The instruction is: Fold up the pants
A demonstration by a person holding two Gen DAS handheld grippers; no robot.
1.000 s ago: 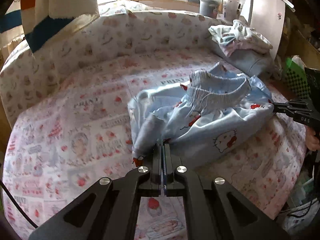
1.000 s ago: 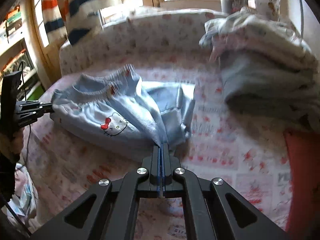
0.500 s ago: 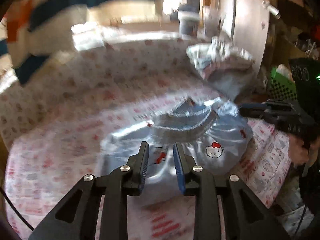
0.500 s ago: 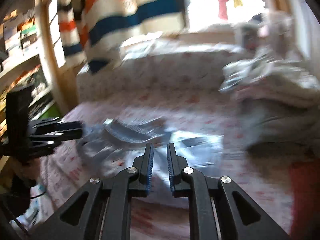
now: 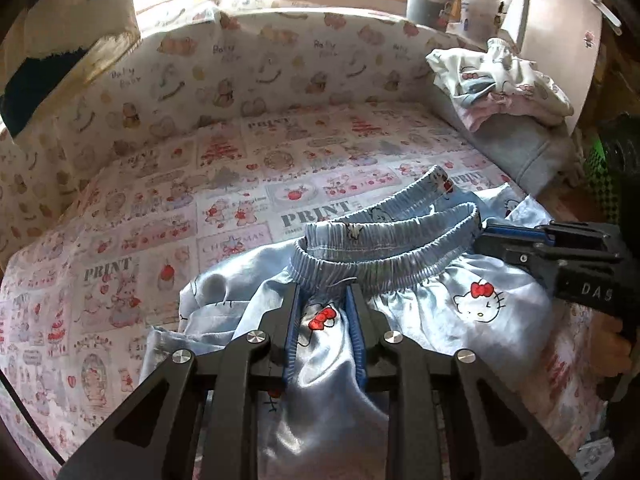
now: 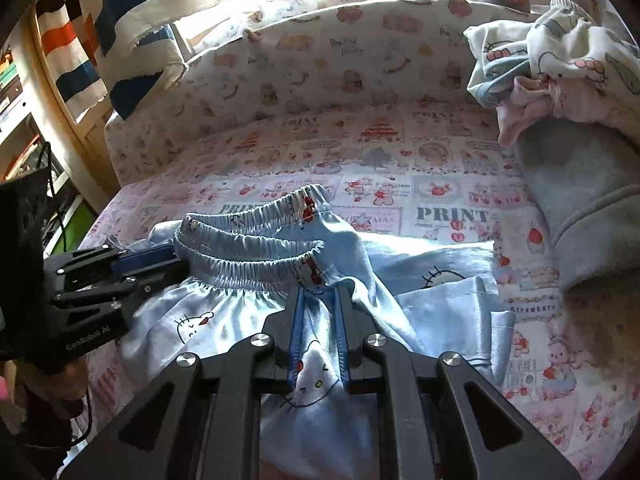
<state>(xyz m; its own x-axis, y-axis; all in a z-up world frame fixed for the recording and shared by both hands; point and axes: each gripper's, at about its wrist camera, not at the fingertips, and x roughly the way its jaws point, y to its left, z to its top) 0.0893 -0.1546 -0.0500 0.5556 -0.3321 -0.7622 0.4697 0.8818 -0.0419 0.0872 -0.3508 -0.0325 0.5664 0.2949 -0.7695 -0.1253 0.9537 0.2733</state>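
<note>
Pants of pale blue satin with cat-face prints lie bunched on the patterned bedsheet, their elastic waistband gaping open on top. Left gripper hangs over the cloth just below the waistband, its blue-padded fingers slightly spread with fabric showing between them, not pinched. Right gripper sits likewise at the waistband's other end, fingers a little apart over a cat face. Beyond the pants, a pile of clothes rests against the bed's padded edge.
</note>
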